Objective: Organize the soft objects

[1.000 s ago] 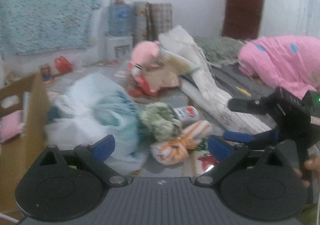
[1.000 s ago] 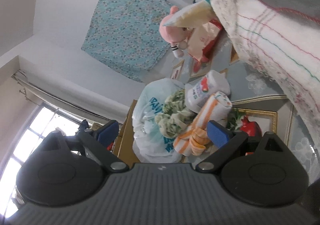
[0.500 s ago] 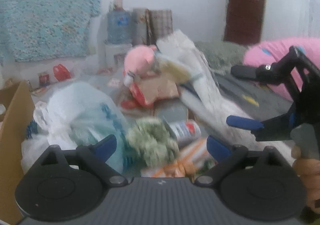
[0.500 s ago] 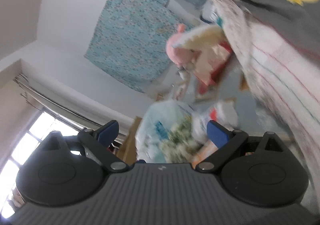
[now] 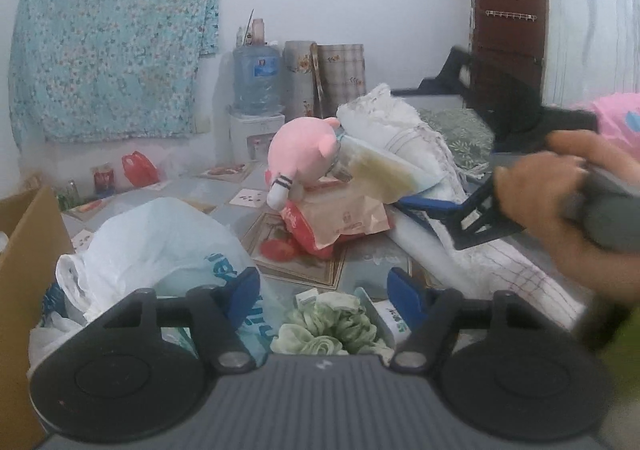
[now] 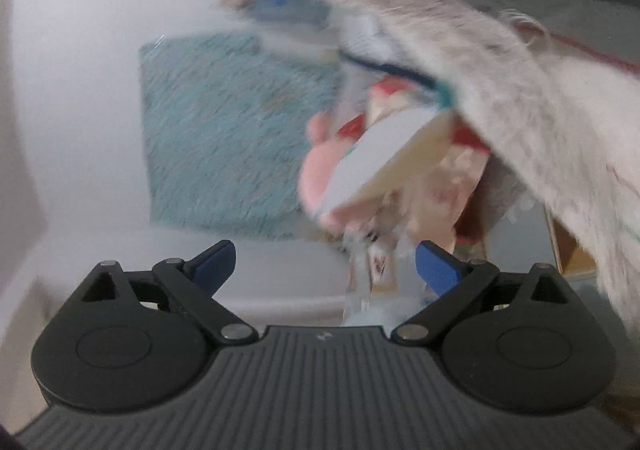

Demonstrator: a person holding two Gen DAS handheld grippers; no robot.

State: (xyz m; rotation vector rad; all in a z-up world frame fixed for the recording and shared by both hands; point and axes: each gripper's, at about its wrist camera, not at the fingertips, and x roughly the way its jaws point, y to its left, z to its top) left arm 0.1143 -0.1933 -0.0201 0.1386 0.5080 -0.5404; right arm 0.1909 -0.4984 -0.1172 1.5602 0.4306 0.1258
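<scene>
A green cloth bundle lies on the floor low between the jaws of my left gripper. Those jaws are closing, and the pads do not press on the bundle. The left pad stands against a white plastic bag. Farther back a pink plush toy leans on a red and beige paper bag, under a cream flat cushion and a white fringed blanket. A hand holds my right gripper open near that blanket and the plush; the right wrist view is blurred.
A cardboard box stands at the left edge. A water bottle and rolled mats stand by the back wall. A pink blanket lies at the far right. A white roll with a red label lies beside the green bundle.
My left gripper moved forward and down over the green bundle and its jaws narrowed. The right gripper rolled and swung away from the floor pile toward the plush and blanket.
</scene>
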